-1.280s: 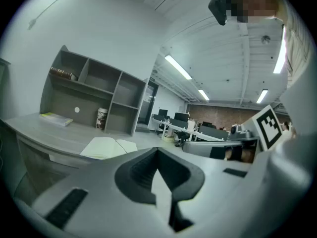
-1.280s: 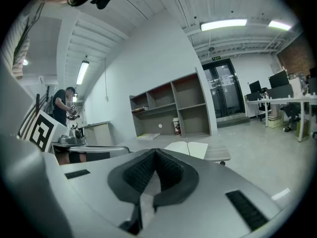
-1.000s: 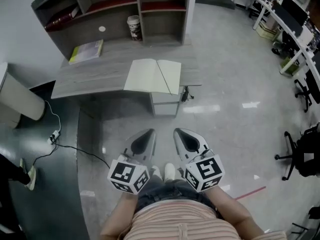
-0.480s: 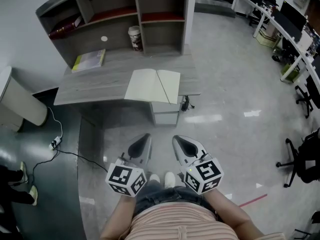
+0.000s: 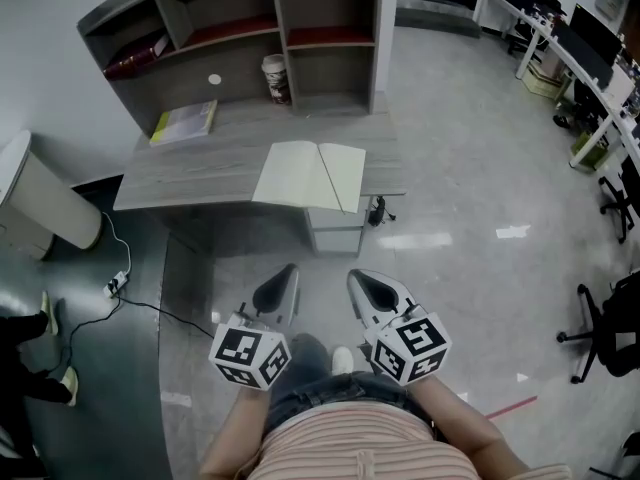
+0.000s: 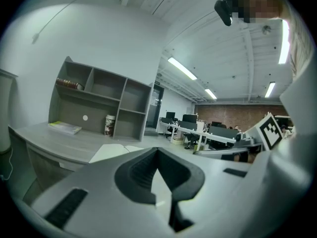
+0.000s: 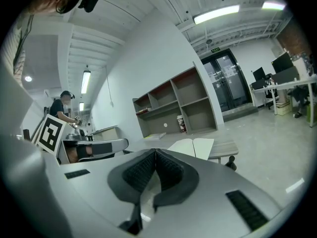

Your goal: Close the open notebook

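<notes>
Red floor strip [image 5: 510,406] joins the notebook [image 5: 308,176] only in head view.

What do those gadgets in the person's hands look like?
Two matching pale grey plastic tongs, the left gripper and right gripper, each tapering to a point and lined with dark ribbed pads. Each carries a white cube printed with black square markers. The person wears a pink striped top.

Paper cup [image 5: 273,76] standing at the desk's [image 5: 180,173] back edge against the shelf unit [image 5: 270,8]; yellow-green booklet [image 5: 185,122] lying near back-left corner; cable [image 5: 130,293] trailing across floor.
</notes>
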